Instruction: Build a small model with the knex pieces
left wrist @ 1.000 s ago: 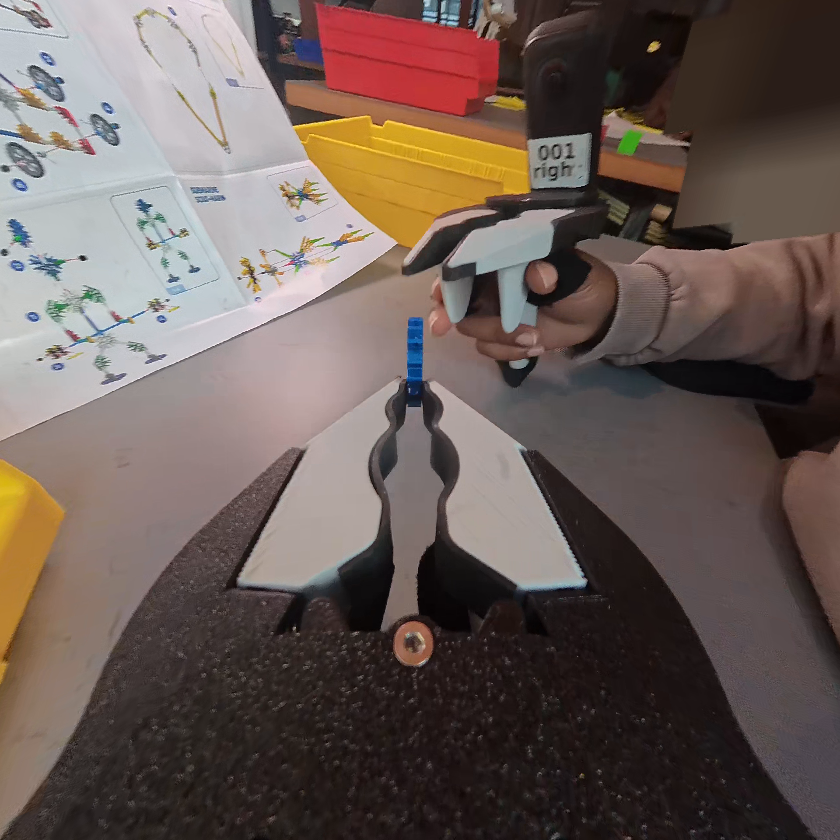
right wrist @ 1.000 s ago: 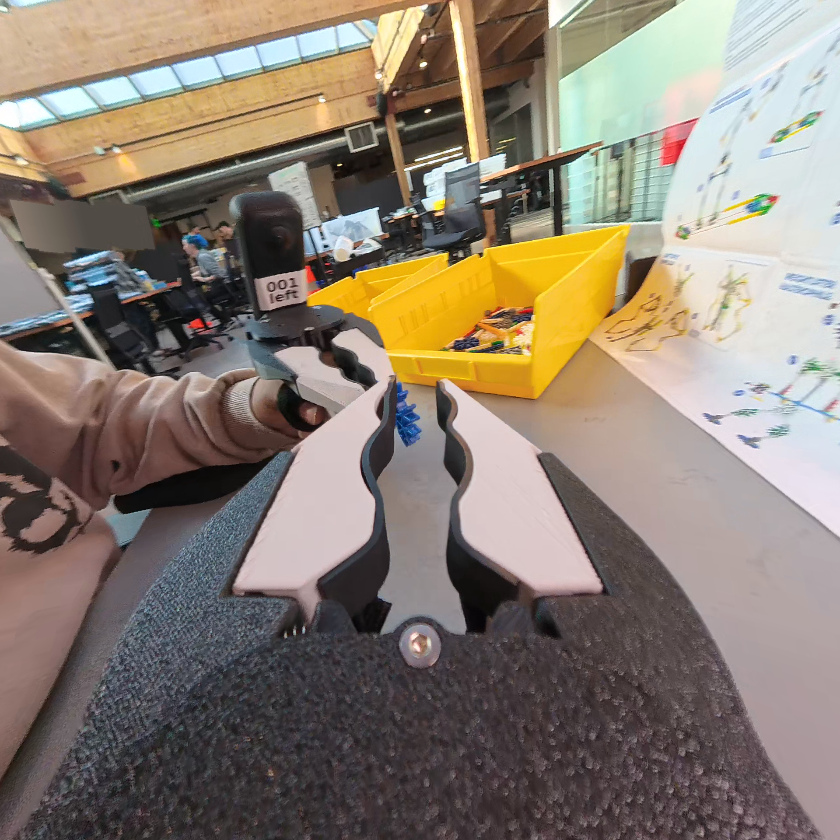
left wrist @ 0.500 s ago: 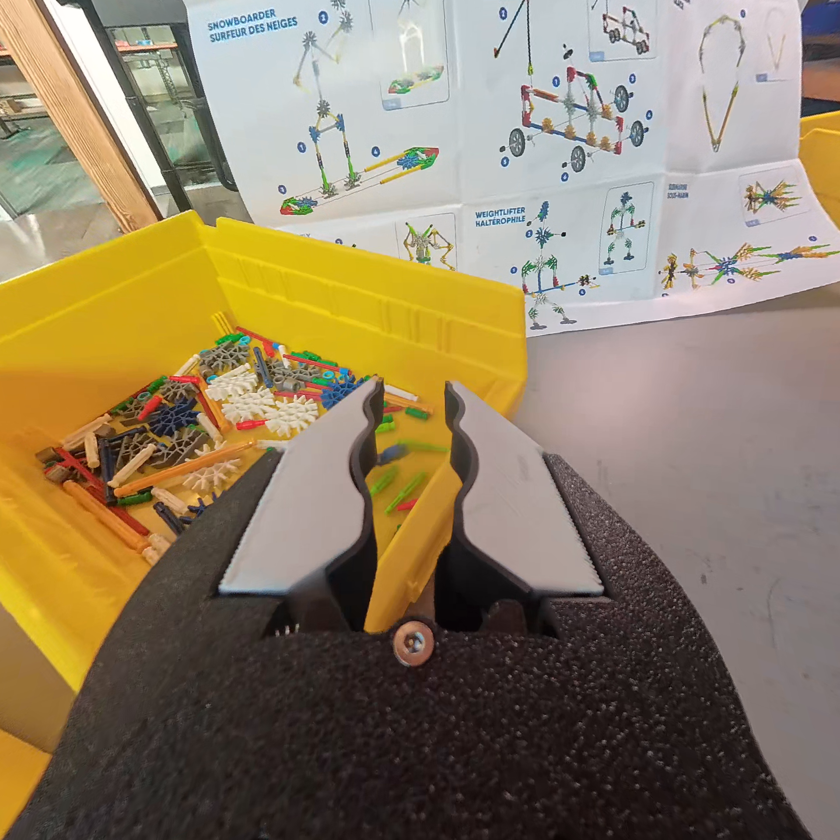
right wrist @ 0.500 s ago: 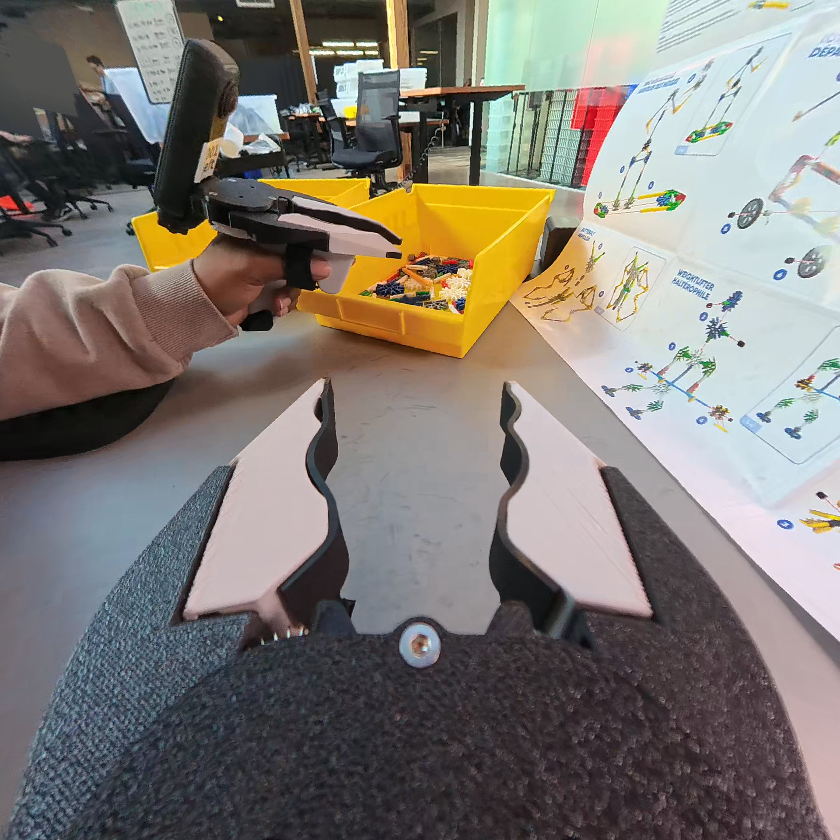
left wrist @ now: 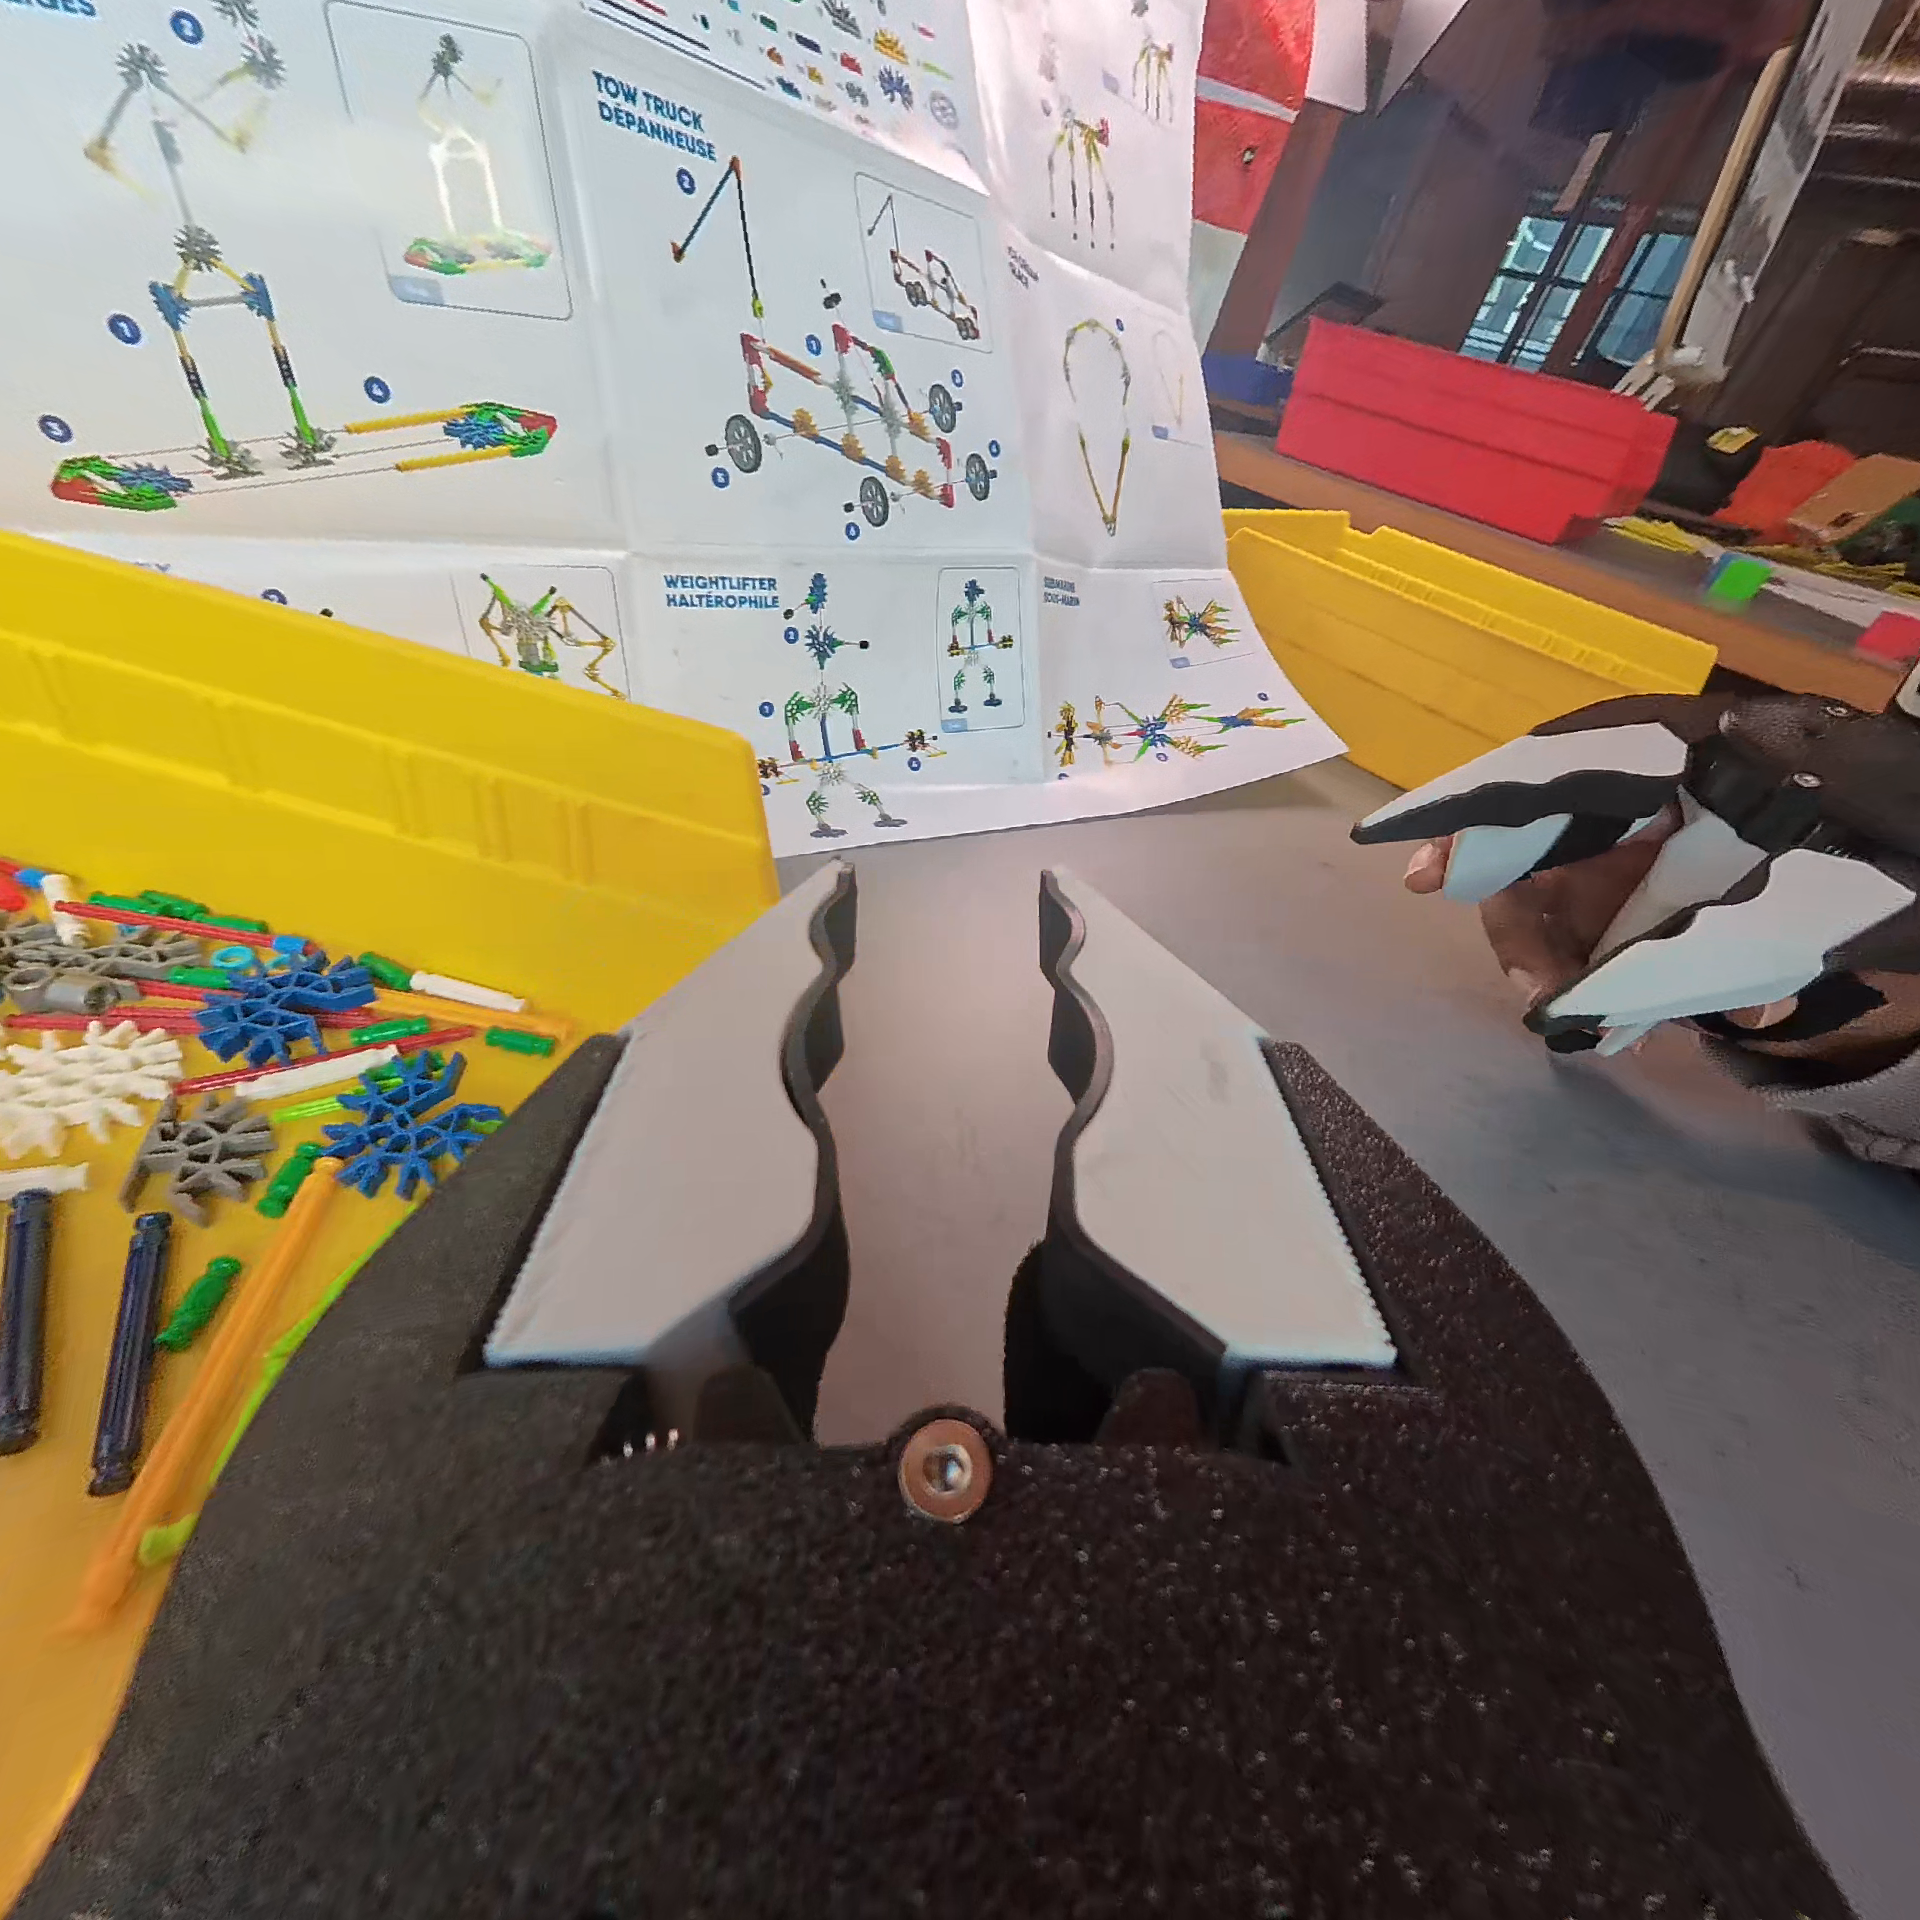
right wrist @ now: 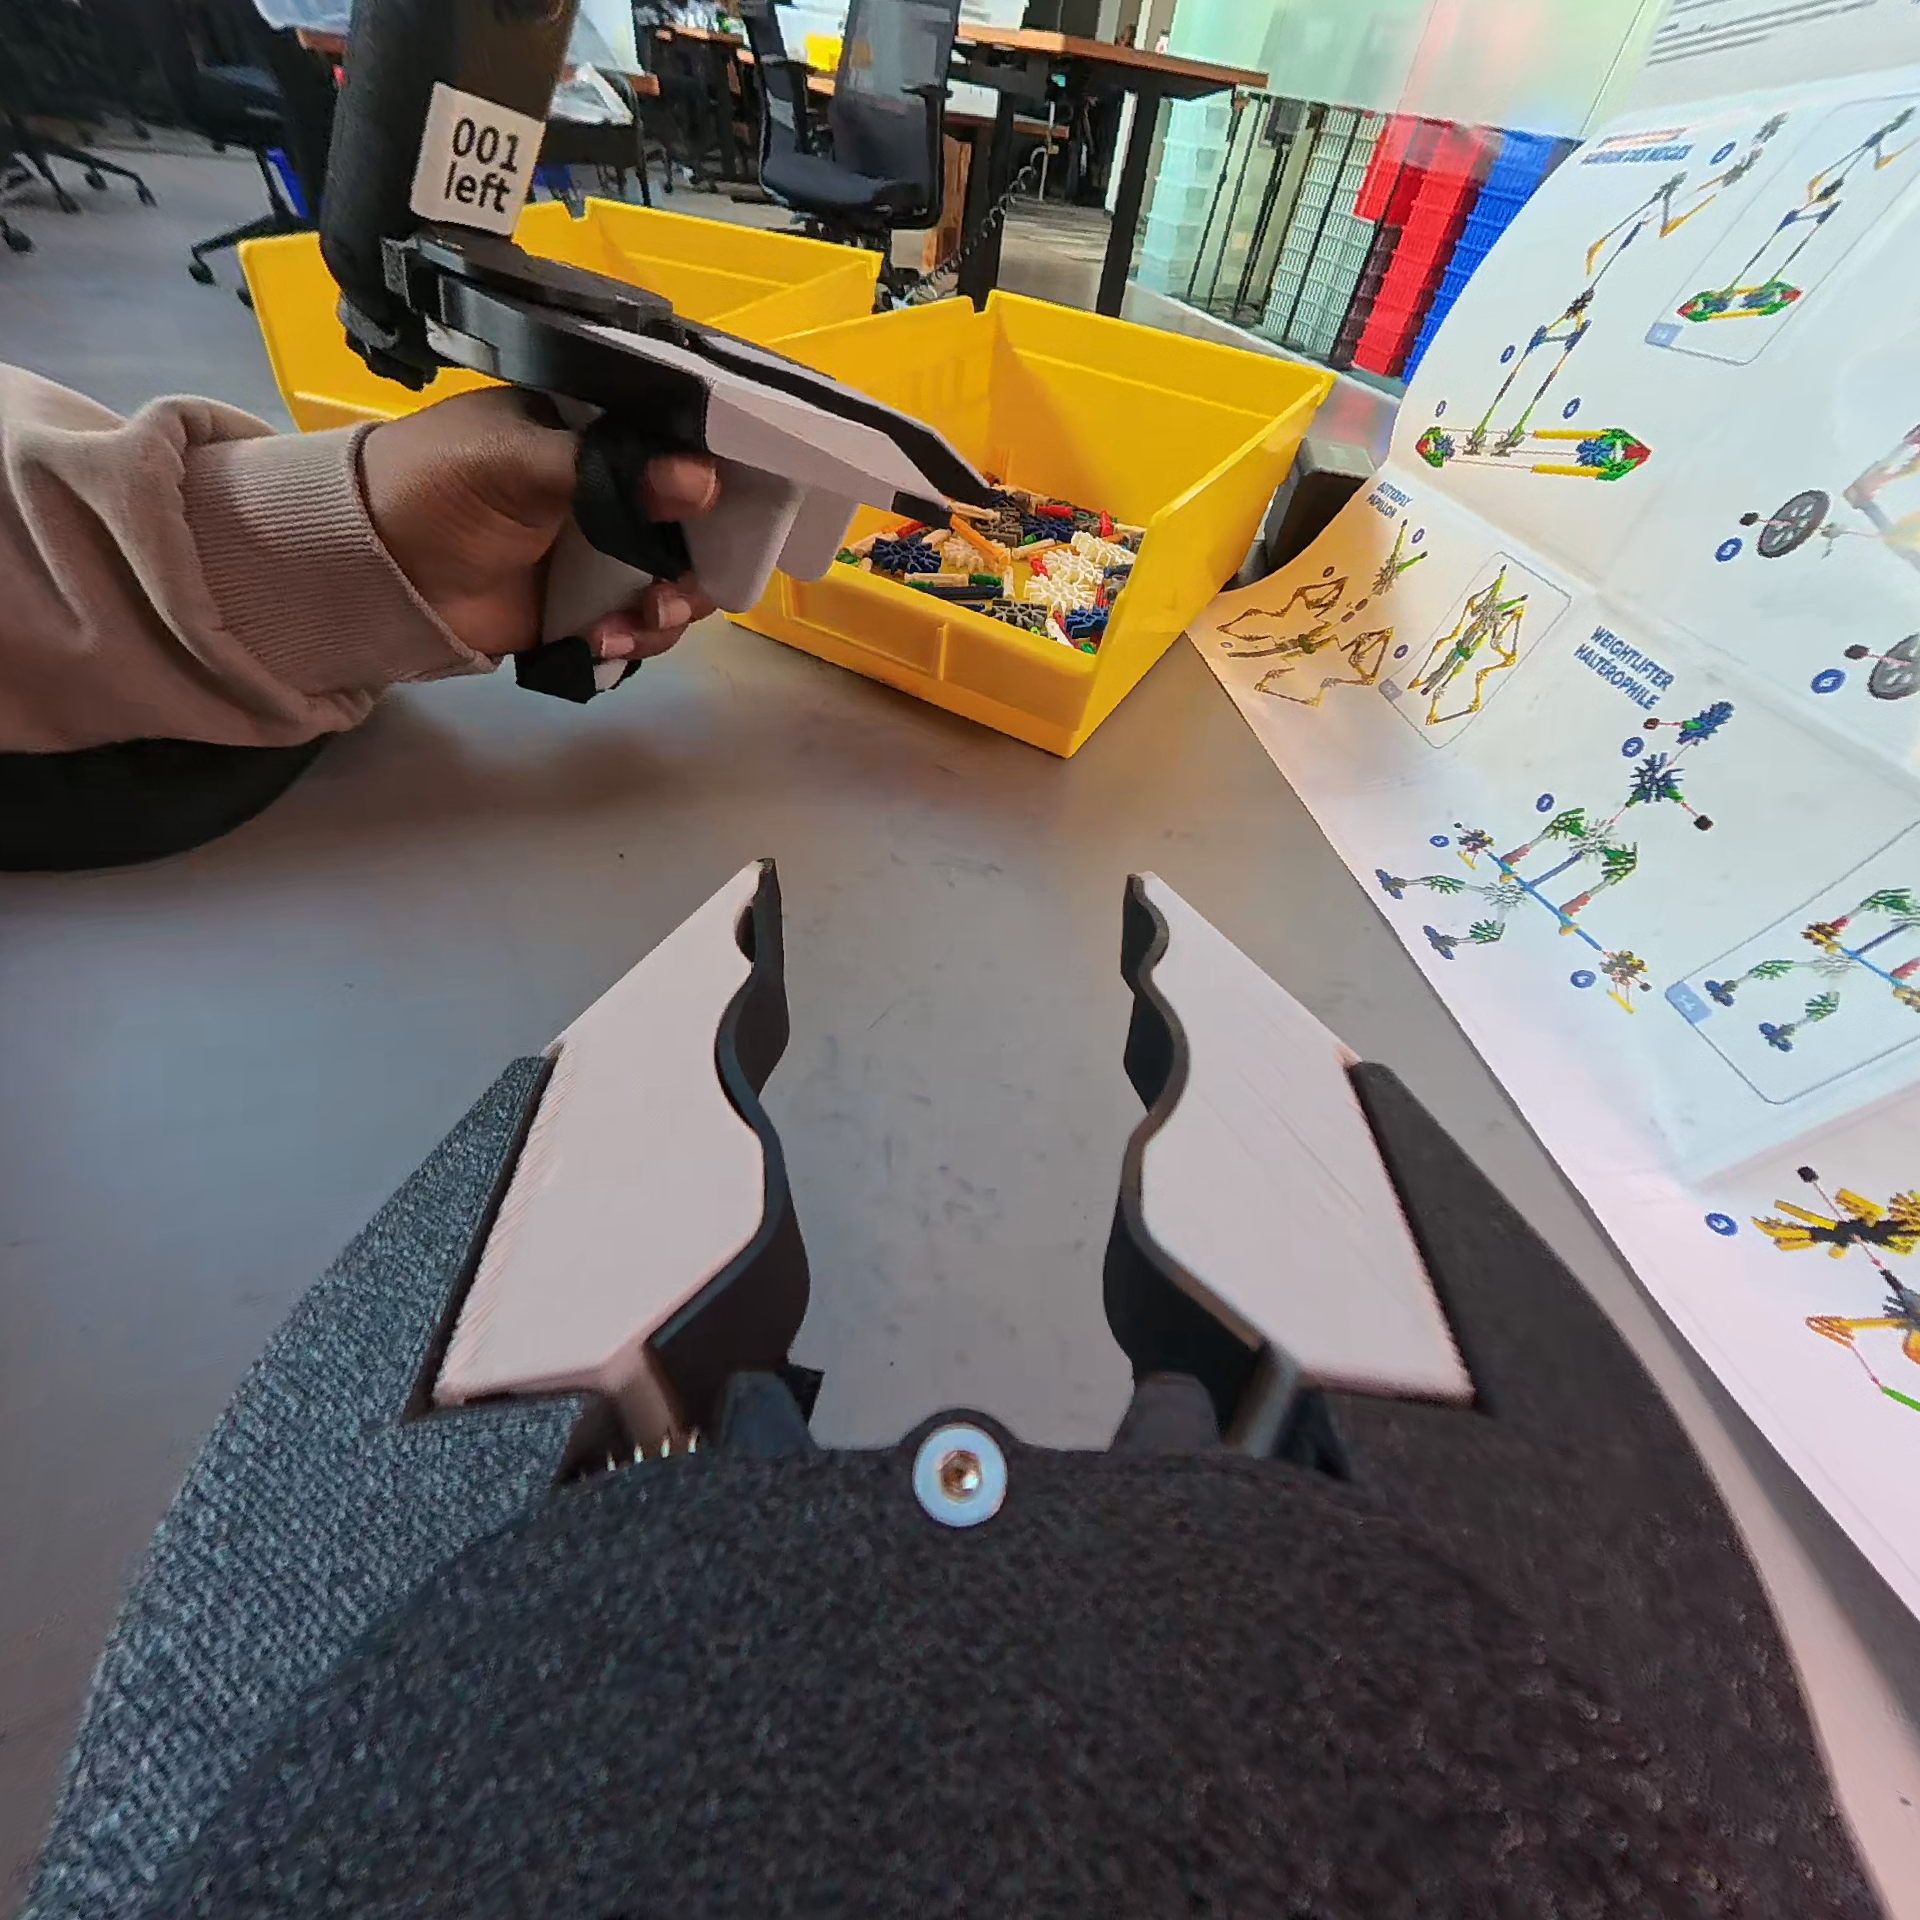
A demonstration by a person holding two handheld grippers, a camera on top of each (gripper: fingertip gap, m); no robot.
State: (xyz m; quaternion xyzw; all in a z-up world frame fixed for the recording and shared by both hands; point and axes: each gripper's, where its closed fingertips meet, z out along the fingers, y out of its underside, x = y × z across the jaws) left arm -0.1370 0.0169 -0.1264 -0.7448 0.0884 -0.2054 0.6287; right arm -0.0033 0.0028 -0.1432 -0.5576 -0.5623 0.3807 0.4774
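Bright, even light (wide-angle warp, blurred edges).

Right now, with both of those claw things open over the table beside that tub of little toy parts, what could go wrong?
The left gripper hangs open and empty right beside the yellow bin; a sideways swing could knock its wall and jumble the rods and connectors inside.
The instruction sheet curves loosely up from the table near the open right gripper, so a fingertip might snag or crease it.

Grey table (right wrist: 644, 831) bears a yellow parts bin (right wrist: 1174, 436) and instruction sheet (right wrist: 1621, 831)
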